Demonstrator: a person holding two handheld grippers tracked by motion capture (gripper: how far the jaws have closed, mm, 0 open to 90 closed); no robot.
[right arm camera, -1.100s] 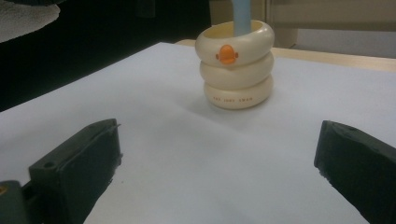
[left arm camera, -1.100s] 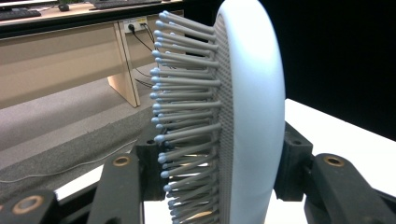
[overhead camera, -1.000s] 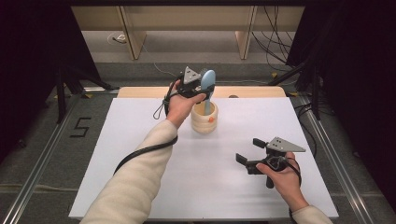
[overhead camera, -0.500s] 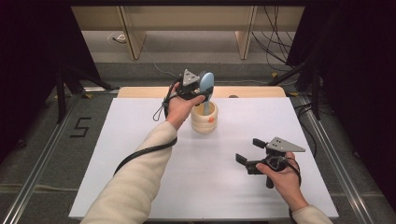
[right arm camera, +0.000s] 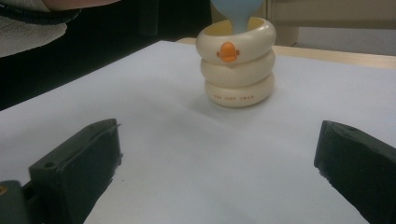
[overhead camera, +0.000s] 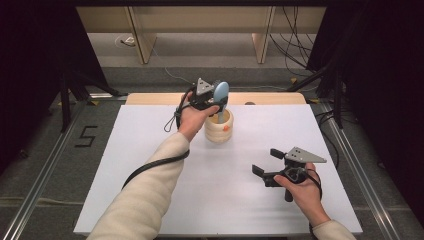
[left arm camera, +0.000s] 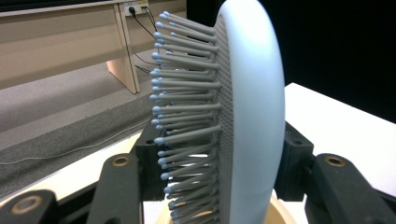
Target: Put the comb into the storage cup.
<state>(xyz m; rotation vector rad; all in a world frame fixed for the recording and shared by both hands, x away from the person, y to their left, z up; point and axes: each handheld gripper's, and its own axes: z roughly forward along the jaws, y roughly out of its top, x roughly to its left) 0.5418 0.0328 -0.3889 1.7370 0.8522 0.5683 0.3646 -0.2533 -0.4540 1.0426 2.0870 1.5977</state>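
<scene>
1. The left gripper (overhead camera: 212, 100), clamped on the hairbrush (overhead camera: 220, 93), holds it handle-down in the cream holder (overhead camera: 219, 126) at the table's (overhead camera: 150, 150) 12 o'clock; release likely remains.
2. The right gripper (overhead camera: 267, 162) idles wide open, empty, at 4 o'clock.

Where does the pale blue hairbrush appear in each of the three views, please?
High view: hairbrush upper centre, handle down in the cream holder.
Left gripper view: hairbrush centre, bristles facing left, between the tongs.
Right gripper view: hairbrush at the top edge, entering the holder.
Shared landmark: the cream holder.
</scene>
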